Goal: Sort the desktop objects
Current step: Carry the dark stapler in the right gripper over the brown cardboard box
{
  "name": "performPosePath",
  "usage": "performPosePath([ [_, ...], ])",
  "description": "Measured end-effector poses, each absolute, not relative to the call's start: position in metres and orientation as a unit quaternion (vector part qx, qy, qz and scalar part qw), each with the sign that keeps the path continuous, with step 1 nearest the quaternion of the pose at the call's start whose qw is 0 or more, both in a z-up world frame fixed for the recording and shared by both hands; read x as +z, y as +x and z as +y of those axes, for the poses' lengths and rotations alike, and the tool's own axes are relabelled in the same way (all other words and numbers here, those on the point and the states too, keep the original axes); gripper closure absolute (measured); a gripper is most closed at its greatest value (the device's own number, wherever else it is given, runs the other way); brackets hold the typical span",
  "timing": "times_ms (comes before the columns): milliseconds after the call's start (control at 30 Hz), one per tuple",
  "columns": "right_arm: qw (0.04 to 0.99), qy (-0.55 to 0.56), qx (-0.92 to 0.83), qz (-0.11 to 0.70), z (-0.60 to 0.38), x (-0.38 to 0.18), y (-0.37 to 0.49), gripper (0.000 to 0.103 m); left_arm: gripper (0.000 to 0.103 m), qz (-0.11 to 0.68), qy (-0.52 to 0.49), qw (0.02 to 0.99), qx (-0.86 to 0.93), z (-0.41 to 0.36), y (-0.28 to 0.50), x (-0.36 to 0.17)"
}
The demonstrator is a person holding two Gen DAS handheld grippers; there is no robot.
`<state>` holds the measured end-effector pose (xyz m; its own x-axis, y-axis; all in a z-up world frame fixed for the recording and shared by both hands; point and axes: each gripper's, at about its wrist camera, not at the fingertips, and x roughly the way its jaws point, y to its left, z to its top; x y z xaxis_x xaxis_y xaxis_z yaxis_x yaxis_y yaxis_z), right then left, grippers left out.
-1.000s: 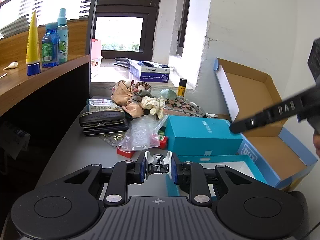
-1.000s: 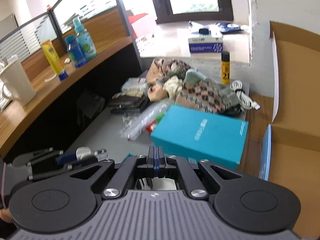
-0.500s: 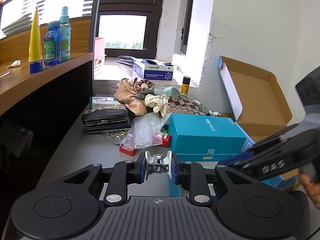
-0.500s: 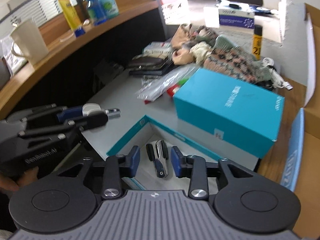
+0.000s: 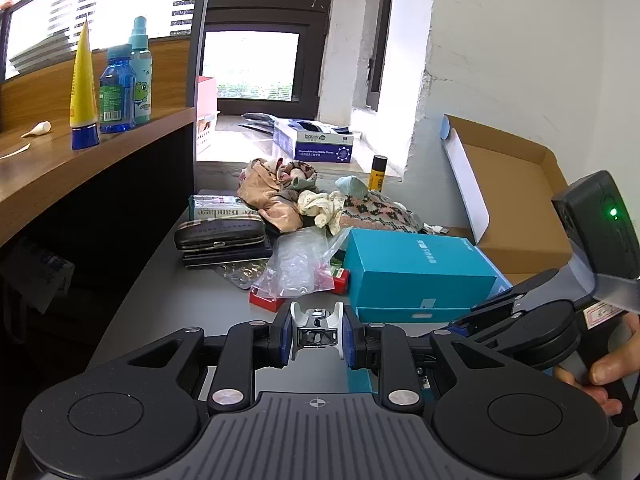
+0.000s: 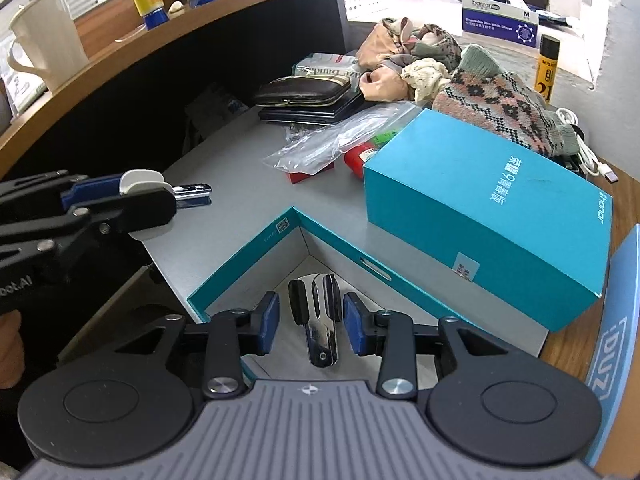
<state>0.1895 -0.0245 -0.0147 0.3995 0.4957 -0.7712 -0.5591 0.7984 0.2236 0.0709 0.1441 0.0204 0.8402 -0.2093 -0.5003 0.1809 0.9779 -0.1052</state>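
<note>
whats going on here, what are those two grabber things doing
A person is sorting desk clutter with two handheld grippers. The left gripper is shut on a small metal nail clipper, held above the desk. The right gripper hangs over an open teal box tray where two clippers lie between its pads untouched; its jaws are closing slightly. A teal lid box, socks and pouches lie unsorted behind.

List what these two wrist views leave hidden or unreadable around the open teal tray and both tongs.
- Open teal tray: its near part is hidden by the right tongs' body in the right wrist view.
- Nail clippers lying in it: the near end is cut off likewise.
- Metal clipper in the left tongs: mostly covered by the pads.
- Teal box: contents hidden, lid closed.
</note>
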Motion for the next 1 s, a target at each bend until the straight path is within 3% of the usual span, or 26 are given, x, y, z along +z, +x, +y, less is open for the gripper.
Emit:
performPosePath([
  [33, 0.837, -0.037, 0.314, 0.446, -0.025, -0.015, 0.19, 0.073, 0.076, 0.264, -0.027, 0.959, -0.101, 0.144, 0.071, 0.021],
  [133, 0.839, -0.037, 0.313, 0.442, -0.027, -0.012, 0.188, 0.075, 0.076, 0.264, -0.029, 0.959, -0.101, 0.144, 0.07, 0.021],
  [633, 0.87, 0.008, 0.29, 0.399, -0.082, 0.031, 0.159, 0.075, 0.076, 0.249, -0.014, 0.959, -0.135, 0.104, 0.063, 0.035],
  [1000, 0.897, 0.041, 0.208, 0.388, -0.169, 0.033, 0.129, 0.075, 0.076, 0.243, -0.005, 0.952, -0.188, 0.04, 0.065, 0.036],
])
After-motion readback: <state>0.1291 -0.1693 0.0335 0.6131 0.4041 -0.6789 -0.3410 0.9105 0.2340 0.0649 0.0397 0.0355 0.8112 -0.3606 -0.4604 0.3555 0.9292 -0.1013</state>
